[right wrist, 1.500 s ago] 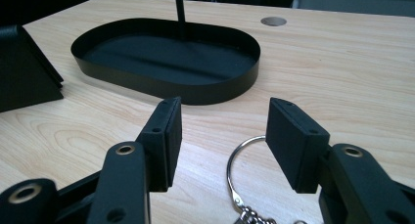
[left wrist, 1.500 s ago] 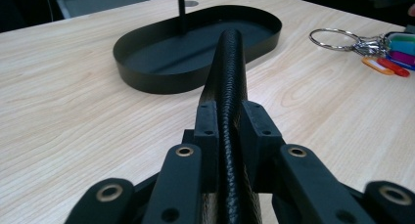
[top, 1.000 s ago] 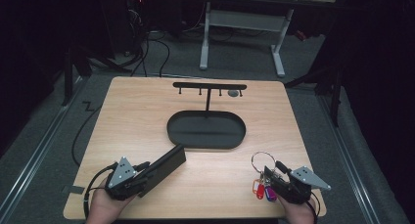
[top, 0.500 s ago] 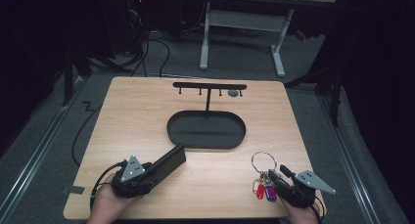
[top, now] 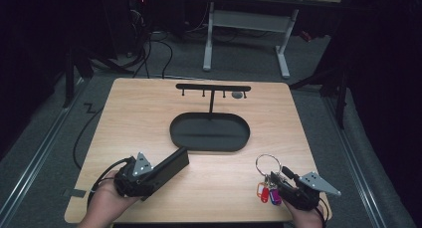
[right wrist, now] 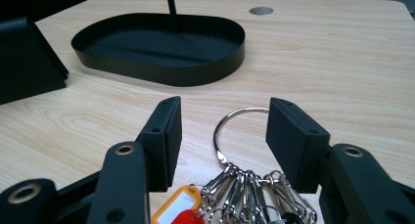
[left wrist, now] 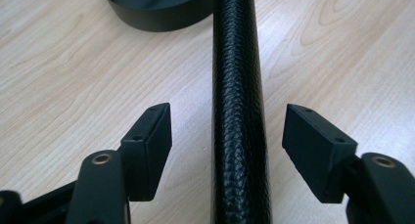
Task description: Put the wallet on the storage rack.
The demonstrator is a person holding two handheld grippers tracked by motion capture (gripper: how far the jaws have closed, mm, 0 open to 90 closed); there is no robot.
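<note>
Black leather case (left wrist: pixel 237 111) lies lengthwise between the left gripper's (left wrist: pixel 227 136) wide-open jaws, untouched. Right gripper (right wrist: pixel 222 136) gapes too, empty, key ring (right wrist: pixel 240 131) flat on the table (top: pixel 149 118) between its jaws, near the tray (top: pixel 209 133).

Black textured case (left wrist: pixel 237 111) lying flat on the table, key ring (right wrist: pixel 240 136) with coloured tags lying flat near the front edge

Your left tool (top: pixel 149 174) and right tool (top: pixel 288 188) are both matte black, each topped by a grey three-cornered plate, with brass-ringed screws and black cables trailing.
</note>
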